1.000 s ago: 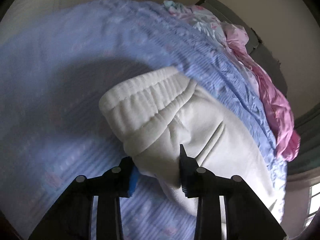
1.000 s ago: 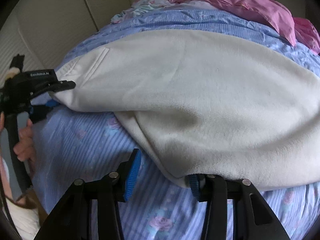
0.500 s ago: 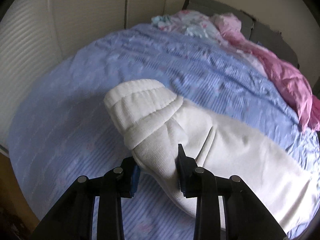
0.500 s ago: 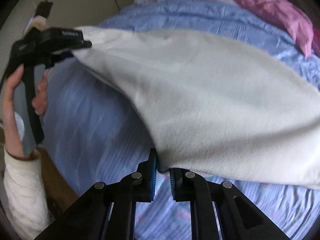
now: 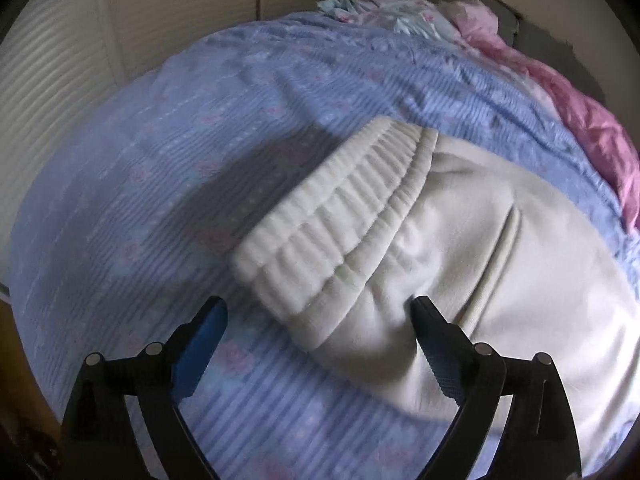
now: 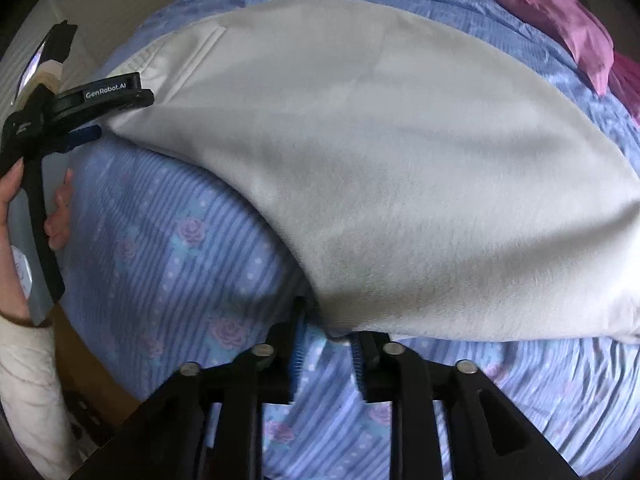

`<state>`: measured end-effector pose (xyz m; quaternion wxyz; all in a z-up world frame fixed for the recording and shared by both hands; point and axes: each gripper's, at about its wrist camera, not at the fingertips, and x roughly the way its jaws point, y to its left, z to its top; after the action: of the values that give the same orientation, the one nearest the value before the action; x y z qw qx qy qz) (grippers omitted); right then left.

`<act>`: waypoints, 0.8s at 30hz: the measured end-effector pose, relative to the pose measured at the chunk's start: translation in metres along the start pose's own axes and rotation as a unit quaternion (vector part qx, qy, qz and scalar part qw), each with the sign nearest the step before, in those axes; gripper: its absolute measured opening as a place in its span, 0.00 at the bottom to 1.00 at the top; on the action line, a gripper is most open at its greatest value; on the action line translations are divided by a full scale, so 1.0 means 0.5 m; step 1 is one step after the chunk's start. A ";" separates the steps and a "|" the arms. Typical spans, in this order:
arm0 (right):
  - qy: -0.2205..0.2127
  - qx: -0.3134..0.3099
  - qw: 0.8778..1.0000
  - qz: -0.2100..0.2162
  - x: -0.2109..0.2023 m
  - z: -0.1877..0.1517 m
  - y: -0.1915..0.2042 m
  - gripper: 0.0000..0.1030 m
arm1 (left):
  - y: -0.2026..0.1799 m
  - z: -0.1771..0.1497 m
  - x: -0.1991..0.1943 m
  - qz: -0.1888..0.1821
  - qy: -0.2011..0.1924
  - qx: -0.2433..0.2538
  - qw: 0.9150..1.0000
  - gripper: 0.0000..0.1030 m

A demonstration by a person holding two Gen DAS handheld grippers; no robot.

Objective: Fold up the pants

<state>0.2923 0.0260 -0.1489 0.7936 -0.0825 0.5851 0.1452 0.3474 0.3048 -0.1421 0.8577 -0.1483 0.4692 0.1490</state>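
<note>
The cream pants lie flat on the bed, on its blue striped cover, with the ribbed waistband toward the left of the left wrist view and the legs running off to the right.

Left hand-held gripper: released. Its jaws have just been opening and now stand wide on either side of the waistband corner; neither pad presses the fabric, so the corner rests on the cover under its own weight.

Right hand-held gripper: its jaws have just been opening and stand partly apart at the near edge of the pants. The cloth edge sits right at the pad tips, but no pinch is visible; treat this one as released too.

Judgement: both ends have been set down so that the garment lies straight and smooth before the next fold. A pink blanket lies at the far right, well apart from the pants.
</note>
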 end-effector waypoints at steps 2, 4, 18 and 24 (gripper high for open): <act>-0.013 -0.004 1.000 -0.007 -0.020 -0.005 0.013 0.39 | 0.008 -0.001 -0.064 0.031 -0.043 0.003 0.999 0.90; -0.035 -0.005 0.999 0.003 -0.054 -0.019 0.018 0.47 | 0.010 -0.003 -0.140 0.064 -0.106 0.020 0.992 0.96; -0.193 0.040 0.980 0.020 -0.069 -0.018 -0.075 0.47 | -0.112 0.002 -0.109 -0.118 -0.083 0.139 0.980 0.38; -0.141 0.044 0.989 0.021 -0.007 -0.030 -0.099 0.46 | -0.137 0.005 0.024 0.020 -0.030 0.167 0.985 0.16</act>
<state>0.2940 -0.0256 -0.1520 0.8677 -0.0134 0.4749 0.1462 0.3826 0.2447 -0.1431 0.8807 0.0114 0.4648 0.0902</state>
